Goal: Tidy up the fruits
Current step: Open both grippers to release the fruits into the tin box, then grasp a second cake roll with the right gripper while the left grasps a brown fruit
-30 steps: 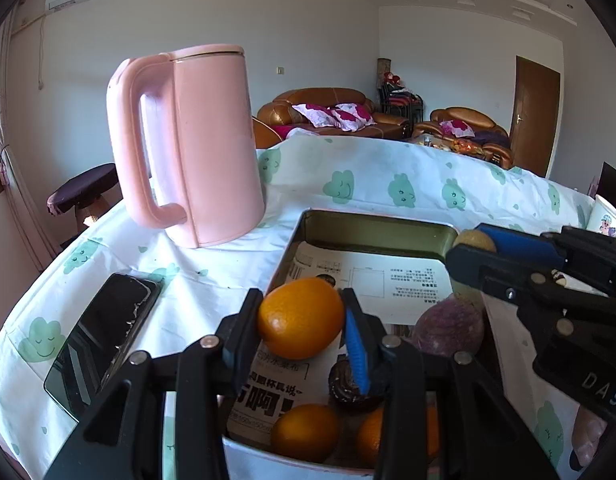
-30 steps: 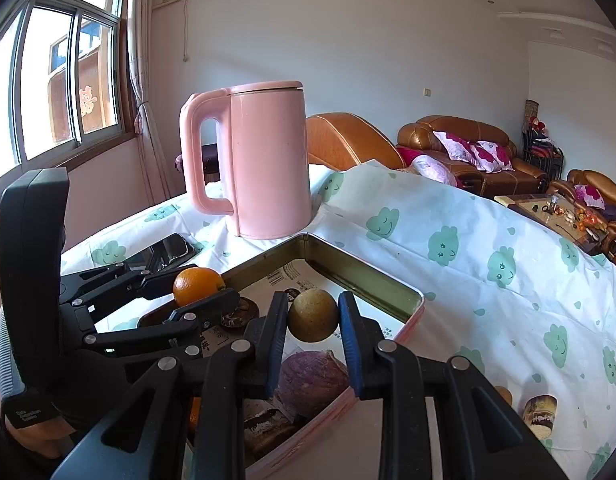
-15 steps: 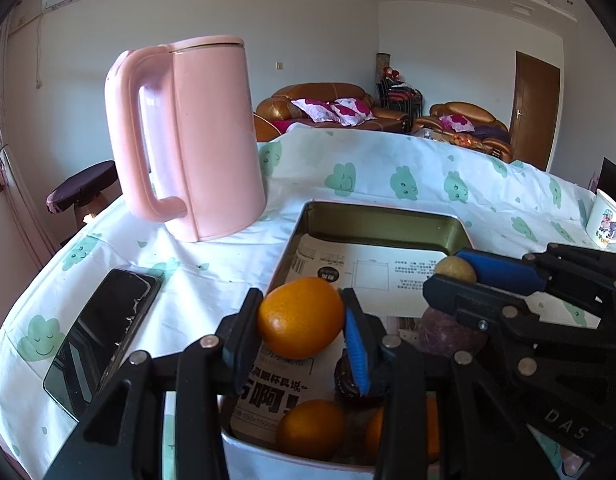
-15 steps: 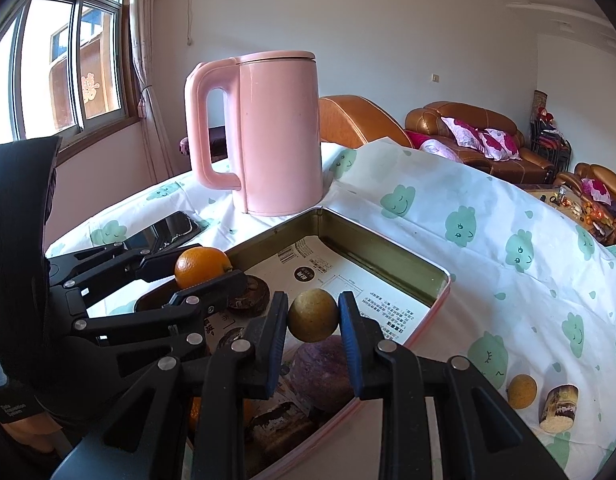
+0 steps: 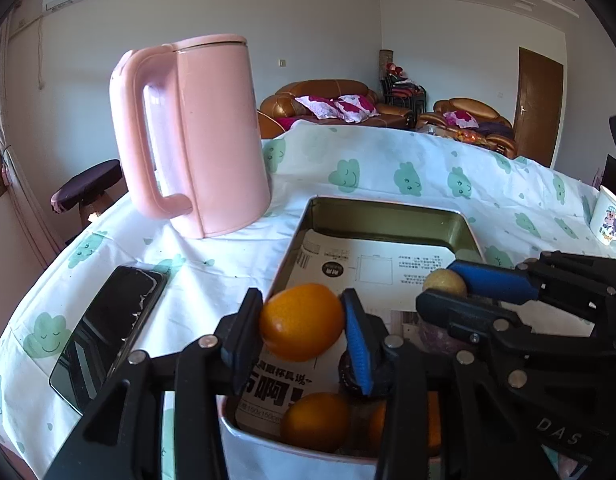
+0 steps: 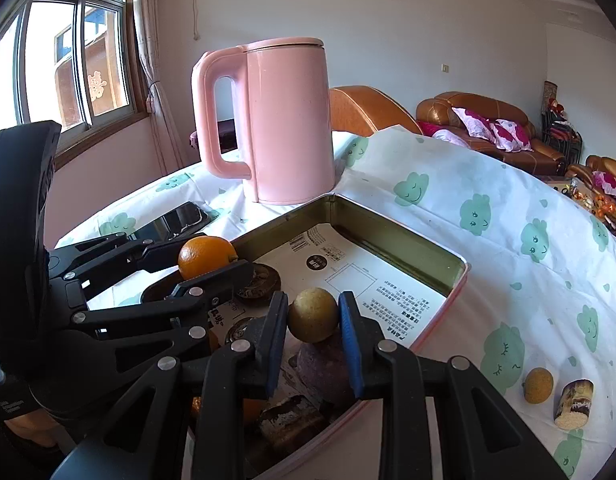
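Task's approx halfway by my reckoning: the tin tray (image 6: 459, 270) on the table (image 6: 507, 248) already holds two oranges at its near end (image 5: 313, 420), a purple fruit (image 6: 323, 364), some dark brown pieces (image 6: 260, 282), all on printed paper. My left gripper (image 5: 304, 322) has an orange (image 5: 302, 322) between its fingers over the tray's near left part; my right gripper (image 6: 312, 320) has a small yellow-brown round fruit (image 6: 312, 314) between its fingers, right above the purple fruit. Both pairs of jaws are opening now w/ the fruit still between them, left pads look to be touching the orange yet; on the right a sliver of gap shows at the left pad, so that one's about let go, I judge. Still left outside: a small yellow fruit (image 6: 538, 385) and a cut stub of cane-like stuff (image 6: 573, 404) on the cloth, right of the tray. Pink kettle (image 5: 196, 136), phone (image 5: 108, 332), mug (image 5: 607, 220) aren't my job. Vs. a sec ago: my right gripper sits lower and nearer the tray middle, its fingers were tight on the fruit then, now slackening; left barely differs, just a bit wider.
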The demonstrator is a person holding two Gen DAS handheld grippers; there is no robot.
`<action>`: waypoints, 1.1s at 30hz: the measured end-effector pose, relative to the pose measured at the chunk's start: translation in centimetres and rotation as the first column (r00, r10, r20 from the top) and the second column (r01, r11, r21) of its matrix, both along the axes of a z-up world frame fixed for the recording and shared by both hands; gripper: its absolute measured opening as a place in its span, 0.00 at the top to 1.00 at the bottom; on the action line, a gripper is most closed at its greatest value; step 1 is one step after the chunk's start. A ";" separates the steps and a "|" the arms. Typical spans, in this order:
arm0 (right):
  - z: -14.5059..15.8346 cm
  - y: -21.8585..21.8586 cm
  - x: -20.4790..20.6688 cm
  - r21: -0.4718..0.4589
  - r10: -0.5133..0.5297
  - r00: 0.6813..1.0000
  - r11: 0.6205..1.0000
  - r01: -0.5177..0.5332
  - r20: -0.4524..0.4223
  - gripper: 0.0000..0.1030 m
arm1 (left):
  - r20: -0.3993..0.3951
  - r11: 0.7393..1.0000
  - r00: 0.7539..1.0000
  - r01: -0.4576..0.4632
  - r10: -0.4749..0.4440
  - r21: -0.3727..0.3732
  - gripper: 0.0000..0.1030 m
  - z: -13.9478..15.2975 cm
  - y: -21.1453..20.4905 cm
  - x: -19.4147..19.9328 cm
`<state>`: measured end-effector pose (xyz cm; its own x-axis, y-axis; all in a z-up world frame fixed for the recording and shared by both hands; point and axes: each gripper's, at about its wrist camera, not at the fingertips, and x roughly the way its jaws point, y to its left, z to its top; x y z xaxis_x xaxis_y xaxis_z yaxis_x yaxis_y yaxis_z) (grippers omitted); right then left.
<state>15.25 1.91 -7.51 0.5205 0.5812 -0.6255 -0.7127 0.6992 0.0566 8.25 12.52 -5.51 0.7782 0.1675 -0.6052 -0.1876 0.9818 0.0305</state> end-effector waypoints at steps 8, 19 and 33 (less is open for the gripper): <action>2.6 -5.0 -0.1 0.066 -0.090 0.995 0.994 0.088 0.034 0.26 | 0.098 0.997 0.994 -0.036 0.043 -0.075 0.01 2.9 0.2 -2.1; -0.1 -16.5 5.3 -0.121 -0.443 0.897 0.890 0.440 0.010 0.26 | 0.104 0.992 0.987 0.118 -0.123 0.054 0.01 4.1 -9.8 1.2; -2.7 -19.5 7.1 -0.042 -0.456 0.874 0.889 0.456 -0.171 0.61 | -0.027 0.971 0.973 0.229 -0.228 0.069 0.20 1.7 -15.4 4.4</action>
